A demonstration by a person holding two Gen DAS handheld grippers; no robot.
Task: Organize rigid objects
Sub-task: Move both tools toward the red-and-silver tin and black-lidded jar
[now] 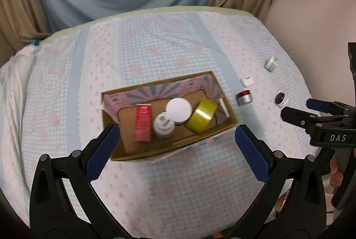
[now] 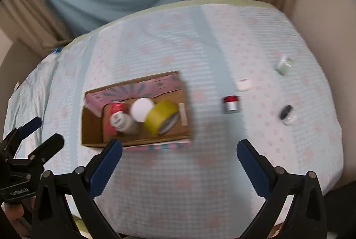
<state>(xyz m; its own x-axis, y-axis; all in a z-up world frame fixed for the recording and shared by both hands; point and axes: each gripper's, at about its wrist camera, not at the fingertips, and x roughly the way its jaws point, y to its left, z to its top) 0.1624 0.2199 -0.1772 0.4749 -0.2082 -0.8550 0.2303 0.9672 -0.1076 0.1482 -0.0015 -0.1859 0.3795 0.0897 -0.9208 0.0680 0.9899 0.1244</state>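
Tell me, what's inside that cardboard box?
Inside the box: a red carton, a white bottle, a white-lidded jar, yellow tape and a thin white stick. Anything beneath them is hidden.

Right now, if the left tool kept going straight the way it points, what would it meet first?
Probably the cardboard box: it sits between the open left tool fingers, ahead of the tips. The red carton and yellow tape roll lie inside. Depth is uncertain in this fisheye view.
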